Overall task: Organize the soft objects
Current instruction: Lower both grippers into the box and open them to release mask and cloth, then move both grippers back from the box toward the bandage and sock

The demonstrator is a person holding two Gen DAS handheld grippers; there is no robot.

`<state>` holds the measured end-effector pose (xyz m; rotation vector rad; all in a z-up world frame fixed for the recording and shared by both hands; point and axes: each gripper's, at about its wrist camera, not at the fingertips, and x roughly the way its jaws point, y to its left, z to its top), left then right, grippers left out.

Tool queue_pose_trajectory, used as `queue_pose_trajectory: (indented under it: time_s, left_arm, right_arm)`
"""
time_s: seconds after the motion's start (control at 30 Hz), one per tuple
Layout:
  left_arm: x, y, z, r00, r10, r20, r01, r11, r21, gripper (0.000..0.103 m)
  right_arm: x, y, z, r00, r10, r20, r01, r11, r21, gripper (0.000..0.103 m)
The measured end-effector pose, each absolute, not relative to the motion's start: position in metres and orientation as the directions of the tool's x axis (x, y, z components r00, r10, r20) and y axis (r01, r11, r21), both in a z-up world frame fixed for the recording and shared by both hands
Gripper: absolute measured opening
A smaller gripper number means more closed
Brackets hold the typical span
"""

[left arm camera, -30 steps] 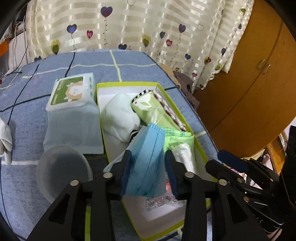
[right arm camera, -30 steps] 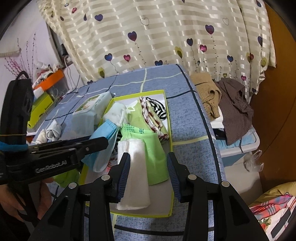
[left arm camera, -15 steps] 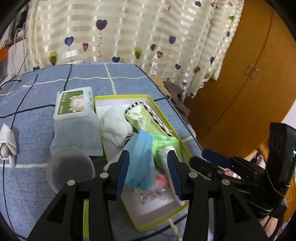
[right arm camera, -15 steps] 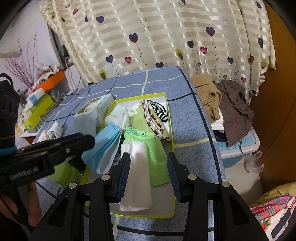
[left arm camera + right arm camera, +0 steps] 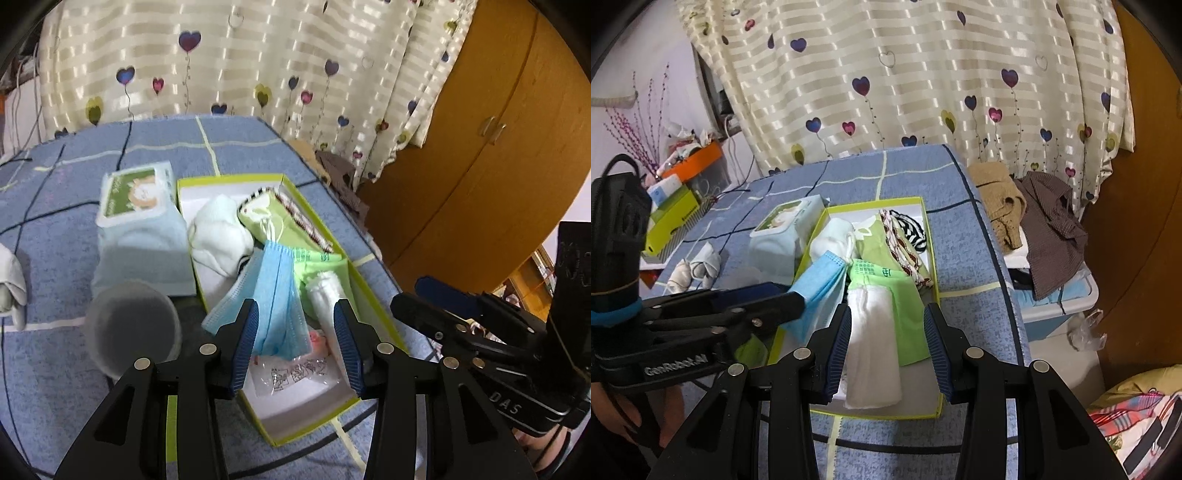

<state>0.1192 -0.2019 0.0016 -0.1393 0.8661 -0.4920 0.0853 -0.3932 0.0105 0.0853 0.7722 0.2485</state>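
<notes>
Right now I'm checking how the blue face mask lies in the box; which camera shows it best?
The left wrist view: the blue face mask lies full-face, pleats visible, draped over the box contents. The right wrist view shows the mask edge-on, partly hidden behind the left tool.

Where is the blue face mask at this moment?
In the left wrist view the blue face mask lies at the left edge of the green box, between the white sock and the white rolled cloth.

Soft, even indoor light gives both fisheye views faint shadows, a mild sheen on the curtain [image 5: 923,74] beyond each tool, black vignetted corners, bowed edges (the wardrobe [image 5: 498,166] curves strongly), and slight overall softness.
</notes>
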Motion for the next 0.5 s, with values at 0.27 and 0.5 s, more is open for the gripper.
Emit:
queue_pose_trajectory:
  time_s: [0.27,0.5]
  left_arm:
    - [0.089,-0.18,0.03,0.604,-0.485,-0.632,0.384,0.872,-0.302,0.044]
    - [0.07,-0.15,0.037,0.641,-0.466,-0.61,0.362,0.884,-0.296,0.044]
  right_arm:
    - [0.069,-0.376,0.028,0.707,0.265,-0.656,-0.221,0.964,0.15,0.04]
    - [0.058,-0.356,0.035,0.702,0.273,-0.657,-0.243,0.96,0.139,0.04]
